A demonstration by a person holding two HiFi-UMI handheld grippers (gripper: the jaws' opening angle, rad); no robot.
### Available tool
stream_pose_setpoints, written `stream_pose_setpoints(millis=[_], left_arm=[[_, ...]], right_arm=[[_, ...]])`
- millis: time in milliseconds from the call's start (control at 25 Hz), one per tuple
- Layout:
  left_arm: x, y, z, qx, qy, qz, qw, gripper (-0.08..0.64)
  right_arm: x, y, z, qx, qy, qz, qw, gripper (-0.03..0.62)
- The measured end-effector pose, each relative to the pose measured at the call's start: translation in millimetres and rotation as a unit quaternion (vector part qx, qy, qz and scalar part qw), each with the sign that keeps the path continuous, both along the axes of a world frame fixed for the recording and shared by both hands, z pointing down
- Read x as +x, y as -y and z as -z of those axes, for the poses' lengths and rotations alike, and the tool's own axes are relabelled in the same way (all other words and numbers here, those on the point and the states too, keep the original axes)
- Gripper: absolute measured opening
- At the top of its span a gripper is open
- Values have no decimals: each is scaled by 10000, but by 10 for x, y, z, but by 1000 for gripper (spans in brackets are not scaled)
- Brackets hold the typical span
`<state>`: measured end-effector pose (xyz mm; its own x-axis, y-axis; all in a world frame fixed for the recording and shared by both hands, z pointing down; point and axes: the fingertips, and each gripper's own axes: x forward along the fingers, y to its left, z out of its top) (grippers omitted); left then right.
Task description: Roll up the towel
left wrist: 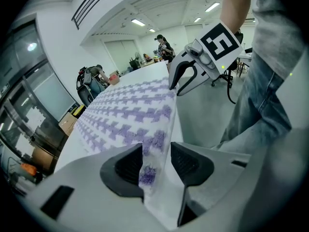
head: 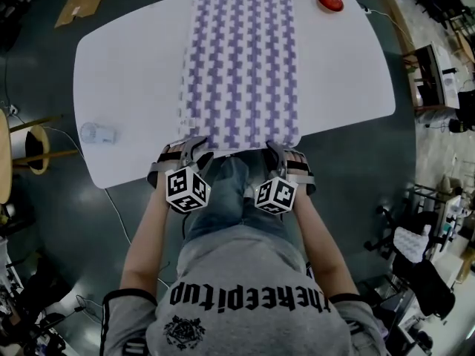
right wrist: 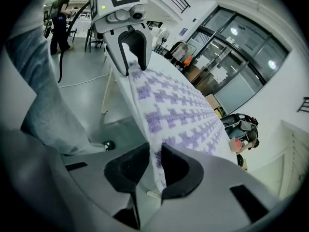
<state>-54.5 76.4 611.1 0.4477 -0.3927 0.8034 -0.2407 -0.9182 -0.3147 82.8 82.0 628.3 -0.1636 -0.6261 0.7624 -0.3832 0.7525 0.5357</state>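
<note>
A purple-and-white checked towel [head: 241, 58] lies flat along the white table [head: 126, 73], its near hem at the table's front edge. My left gripper [head: 194, 145] is at the towel's near left corner. In the left gripper view the hem [left wrist: 149, 170] runs between the jaws of the left gripper [left wrist: 157, 161], which stand open, the right pad clear of the cloth. My right gripper [head: 276, 150] is at the near right corner. In the right gripper view the right gripper [right wrist: 155, 166] is shut on the towel's edge [right wrist: 157, 129].
A red round object [head: 329, 1] sits at the table's far right corner. A small pale object [head: 98, 133] lies near the front left edge. A wooden stool [head: 30, 150] stands left of the table. The person's legs are just below the front edge.
</note>
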Motion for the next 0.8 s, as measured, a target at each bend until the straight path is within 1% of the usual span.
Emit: stream_pose_setpoints(millis=[40,120,160,240,280,400,520,680,800], left_arm=[[3,-17,-5,-20,-10,-9,10000,186],[-1,-38,14,33,52,-44,10000,170],[-11,-30,40,131,121,-60,9998,116],[-30,6,98,323,193,-85,9993,37],[-32,22,121,339,175,-89,9992,33],[-22,61,180,211,56,-87,9997,29],[-20,135,270,200,35,-135,9997,29],[-41,307,379,272,22,-140,9995,29],[-61,429,437,372,92,-152,9991,29]], right_arm=[[5,-4,15,9,5,-13,10000,68],[5,-27,84,-49,127,-48,9999,47],[3,-32,138,-67,214,-65,9997,40],[3,-16,250,-55,377,-89,9992,36],[5,4,300,-40,451,-102,9989,35],[21,82,445,22,628,-149,9979,34],[29,189,612,144,703,-141,9973,34],[27,382,805,396,633,-30,9972,34],[99,552,924,653,513,-81,9965,25]])
